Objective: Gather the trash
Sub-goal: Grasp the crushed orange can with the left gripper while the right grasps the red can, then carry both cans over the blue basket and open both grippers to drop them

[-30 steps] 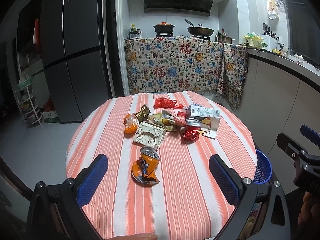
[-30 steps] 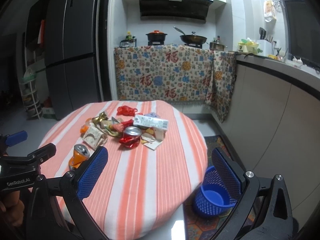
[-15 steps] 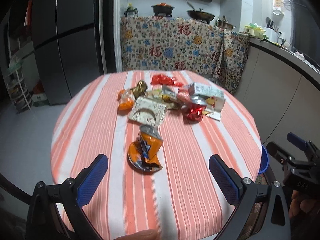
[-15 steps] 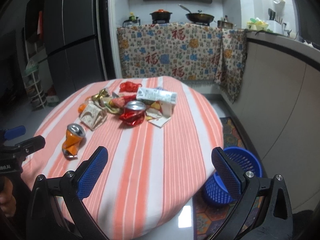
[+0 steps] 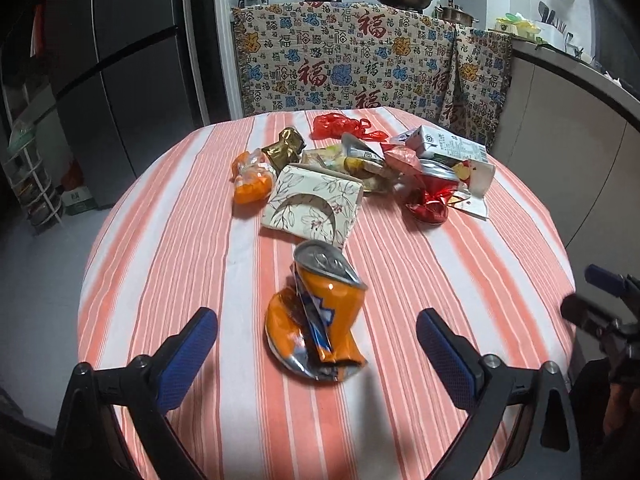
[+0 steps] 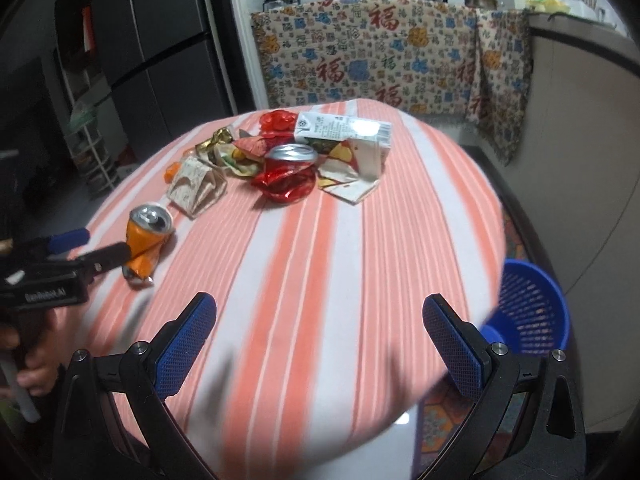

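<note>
A crushed orange can lies on the round striped table, just ahead of and between the fingers of my open left gripper. Behind it lie a flattened floral box, a crushed red can, a milk carton, wrappers and a red bag. My right gripper is open and empty over the table's near edge. In its view the orange can is at left by the left gripper, and the red can is ahead.
A blue mesh bin stands on the floor to the right of the table. A fridge is at the back left. A cloth-draped counter with pots runs behind the table. A wire rack stands at far left.
Both grippers have moved forward and lower toward the table. The orange can now sits close between the left fingers. Both stay open.
</note>
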A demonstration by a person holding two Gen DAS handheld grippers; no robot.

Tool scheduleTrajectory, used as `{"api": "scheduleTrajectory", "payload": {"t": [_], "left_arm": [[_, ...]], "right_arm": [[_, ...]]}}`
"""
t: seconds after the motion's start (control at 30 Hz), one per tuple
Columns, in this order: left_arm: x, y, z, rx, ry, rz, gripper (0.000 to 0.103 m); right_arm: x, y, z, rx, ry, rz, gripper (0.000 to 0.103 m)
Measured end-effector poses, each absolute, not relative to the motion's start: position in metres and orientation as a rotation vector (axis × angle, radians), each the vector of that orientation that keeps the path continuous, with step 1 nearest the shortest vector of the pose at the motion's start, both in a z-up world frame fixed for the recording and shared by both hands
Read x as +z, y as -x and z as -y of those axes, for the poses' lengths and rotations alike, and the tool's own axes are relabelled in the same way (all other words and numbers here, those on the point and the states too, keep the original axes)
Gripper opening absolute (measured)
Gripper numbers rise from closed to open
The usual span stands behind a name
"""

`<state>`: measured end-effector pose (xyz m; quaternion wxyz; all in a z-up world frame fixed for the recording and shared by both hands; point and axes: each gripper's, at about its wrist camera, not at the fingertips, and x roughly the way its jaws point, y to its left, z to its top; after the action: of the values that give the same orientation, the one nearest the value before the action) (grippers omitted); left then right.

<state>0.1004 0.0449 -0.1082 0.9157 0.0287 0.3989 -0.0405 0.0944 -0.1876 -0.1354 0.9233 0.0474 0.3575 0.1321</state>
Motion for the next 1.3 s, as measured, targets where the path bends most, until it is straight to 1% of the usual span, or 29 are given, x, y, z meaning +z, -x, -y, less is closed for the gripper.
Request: {"api": "scheduleTrajectory", "payload": {"t": [0.07,0.1,0.27,0.33,0.37,0.4,0.43,0.47,0.5,0.53,0.57,0.7,0.73,0.8,0.93,0.97,1.0,1.3], "left_arm": [[-0.112,-0.108,-0.045,-0.095,-0.059,-0.841,0.085],[-0.115,-0.111,-0.046,-0.101,-0.058,-0.849,0.083],[-0.124,-0.122,-0.046,-0.094,-0.072,-0.864,0.083],[-0.129,-0.126,-0.047,-0.086,-0.081,-0.873,0.073],[-0.131,-0.129,-0.048,-0.085,-0.083,-0.884,0.066],[-0.133,-0.131,-0.049,-0.087,-0.077,-0.894,0.055],[-0.135,-0.131,-0.051,-0.091,-0.068,-0.901,0.047],[-0.136,-0.132,-0.053,-0.095,-0.059,-0.911,0.038],[-0.138,-0.133,-0.055,-0.095,-0.052,-0.916,0.034],[-0.137,-0.132,-0.057,-0.101,-0.047,-0.91,0.034],[-0.137,-0.131,-0.057,-0.106,-0.045,-0.909,0.033],[-0.134,-0.123,-0.06,-0.139,-0.015,-0.908,0.032],[-0.132,-0.12,-0.06,-0.152,-0.003,-0.907,0.032],[-0.127,-0.115,-0.057,-0.182,0.027,-0.9,0.032],[-0.119,-0.107,-0.045,-0.223,0.05,-0.89,0.032],[-0.117,-0.105,-0.041,-0.23,0.049,-0.886,0.032],[-0.115,-0.104,-0.036,-0.236,0.046,-0.882,0.032],[-0.112,-0.102,-0.013,-0.258,0.056,-0.889,0.032]], "right_arm": [[-0.138,-0.119,0.185,0.299,-0.136,-0.757,0.103],[-0.139,-0.129,0.182,0.311,-0.149,-0.762,0.103],[-0.141,-0.197,0.147,0.382,-0.138,-0.799,0.102],[-0.141,-0.226,0.131,0.381,-0.125,-0.816,0.102],[-0.142,-0.238,0.124,0.382,-0.119,-0.826,0.101],[-0.143,-0.246,0.12,0.376,-0.113,-0.835,0.097],[-0.146,-0.256,0.115,0.362,-0.104,-0.852,0.092],[-0.148,-0.263,0.114,0.348,-0.098,-0.863,0.09],[-0.151,-0.268,0.114,0.34,-0.092,-0.872,0.083],[-0.153,-0.272,0.114,0.341,-0.088,-0.883,0.066],[-0.154,-0.272,0.117,0.351,-0.097,-0.887,0.055],[-0.143,-0.255,0.132,0.384,-0.113,-0.864,0.053],[-0.14,-0.246,0.137,0.4,-0.11,-0.86,0.051],[-0.136,-0.232,0.144,0.421,-0.095,-0.858,0.042],[-0.132,-0.202,0.159,0.451,-0.065,-0.865,0.042],[-0.13,-0.194,0.164,0.464,-0.065,-0.863,0.041],[-0.129,-0.19,0.167,0.47,-0.064,-0.862,0.035],[-0.138,-0.159,0.194,0.519,-0.074,-0.872,0.035]]}}
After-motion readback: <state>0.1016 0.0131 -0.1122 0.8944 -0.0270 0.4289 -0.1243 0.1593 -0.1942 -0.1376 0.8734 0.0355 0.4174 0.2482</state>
